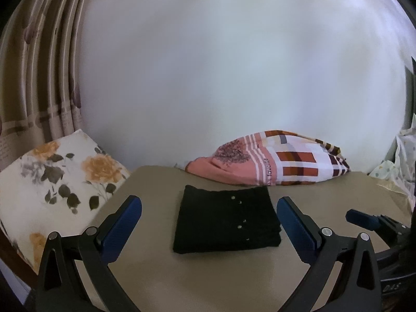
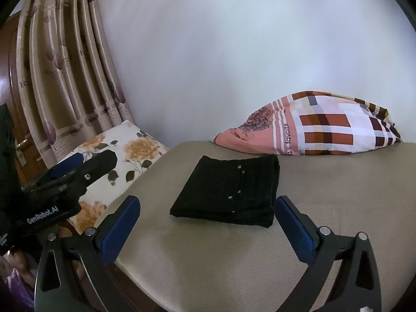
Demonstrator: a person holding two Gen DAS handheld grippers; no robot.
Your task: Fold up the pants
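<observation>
The black pants [image 1: 226, 219] lie folded into a compact rectangle on the beige surface [image 1: 208, 280], with several small metal studs showing on top. They also show in the right wrist view [image 2: 228, 191]. My left gripper [image 1: 209, 202] is open and empty, held back from the pants' near edge with its blue pads either side. My right gripper [image 2: 208, 202] is open and empty, just short of the pants' near edge. The right gripper shows at the right edge of the left wrist view [image 1: 369, 219]. The left gripper shows at the left of the right wrist view [image 2: 80, 166].
A floral pillow [image 1: 57, 182] lies left of the surface. A pink and checked pillow [image 1: 273, 161] lies against the white wall behind the pants. Striped curtains [image 1: 44, 78] hang at the left. A pale patterned cloth [image 1: 400, 161] sits at the far right.
</observation>
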